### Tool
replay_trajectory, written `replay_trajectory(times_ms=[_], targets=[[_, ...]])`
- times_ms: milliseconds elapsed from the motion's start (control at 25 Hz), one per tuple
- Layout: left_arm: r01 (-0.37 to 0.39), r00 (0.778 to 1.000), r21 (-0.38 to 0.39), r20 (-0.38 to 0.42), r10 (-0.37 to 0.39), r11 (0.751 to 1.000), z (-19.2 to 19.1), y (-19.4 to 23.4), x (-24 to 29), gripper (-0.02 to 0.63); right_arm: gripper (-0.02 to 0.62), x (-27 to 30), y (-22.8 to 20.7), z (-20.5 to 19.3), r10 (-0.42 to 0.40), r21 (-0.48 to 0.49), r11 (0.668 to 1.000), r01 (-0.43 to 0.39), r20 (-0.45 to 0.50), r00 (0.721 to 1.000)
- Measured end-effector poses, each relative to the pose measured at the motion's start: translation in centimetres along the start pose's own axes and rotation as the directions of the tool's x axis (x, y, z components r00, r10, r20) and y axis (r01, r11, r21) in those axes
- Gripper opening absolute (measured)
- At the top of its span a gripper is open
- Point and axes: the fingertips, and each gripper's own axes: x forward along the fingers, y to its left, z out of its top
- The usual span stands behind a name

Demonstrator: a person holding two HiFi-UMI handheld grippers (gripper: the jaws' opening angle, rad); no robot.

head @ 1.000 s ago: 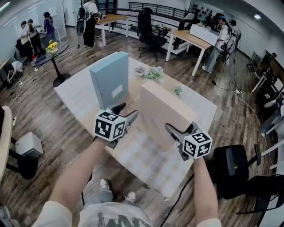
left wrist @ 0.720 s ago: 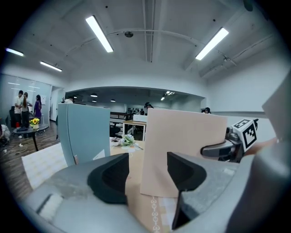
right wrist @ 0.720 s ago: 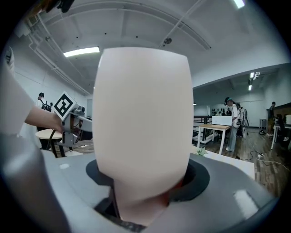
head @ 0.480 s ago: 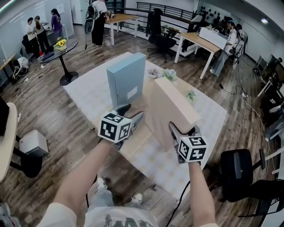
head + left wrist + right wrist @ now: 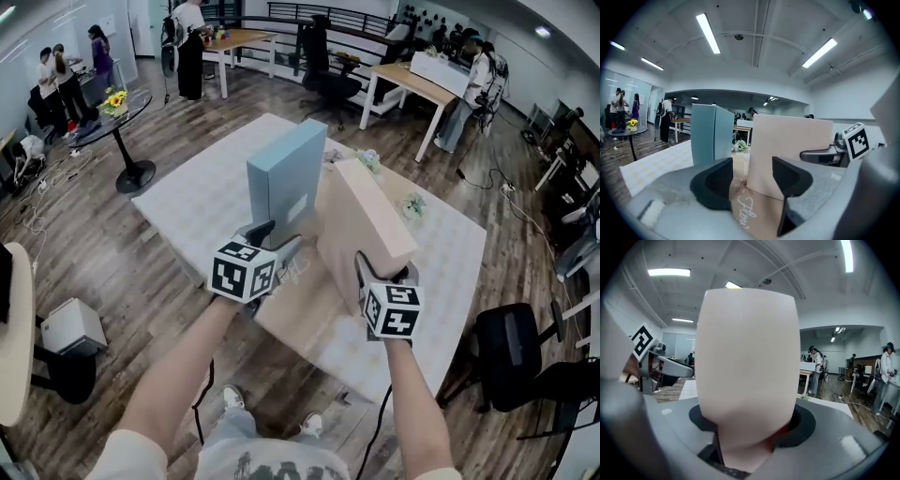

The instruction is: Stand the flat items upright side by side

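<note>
The tan box [image 5: 361,225] has moved closer to the blue box [image 5: 286,173] and is now just beside it, so the job looks nearly done. The right tongs [image 5: 386,274] have just been closing and now clamp the tan box's near end. The left tongs [image 5: 279,239] are apart and empty, just left of the tan box.

The room is lit brightly and evenly by long ceiling light strips [image 5: 708,33], seen in both gripper views. Strong fisheye bending is seen in all three views, and the gripper views are darkened at the corners. The beige box [image 5: 747,362] is rendered blurred and pale close to the right lens. Only soft shadows are cast on the tabletop [image 5: 192,187].
</note>
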Motion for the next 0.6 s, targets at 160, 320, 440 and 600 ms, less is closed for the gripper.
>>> replay_trajectory(times_ms=[160,320,440,600], targets=[[0.026,1.0,0.022,0.011,-0.026,0.999,0.1,3.0,-0.6,0.262,0.304,1.8,1.6,0.2,-0.071,0.011,0.997,0.071,-0.003,0.997],[0.046,0.998,0.036,0.032,-0.047,0.998,1.0,6.3,-0.9,0.262,0.304,3.8,2.8,1.1,-0.139,0.028,0.99,0.139,-0.003,0.99],[0.066,0.997,0.036,0.027,-0.067,0.997,1.2,8.2,-1.0,0.262,0.304,5.0,3.5,1.4,-0.189,0.038,0.981,0.189,-0.016,0.982],[0.107,0.994,0.044,0.015,-0.108,0.993,1.4,10.4,-1.4,0.262,0.304,6.4,5.0,2.0,-0.253,0.046,0.966,0.254,-0.029,0.967]])
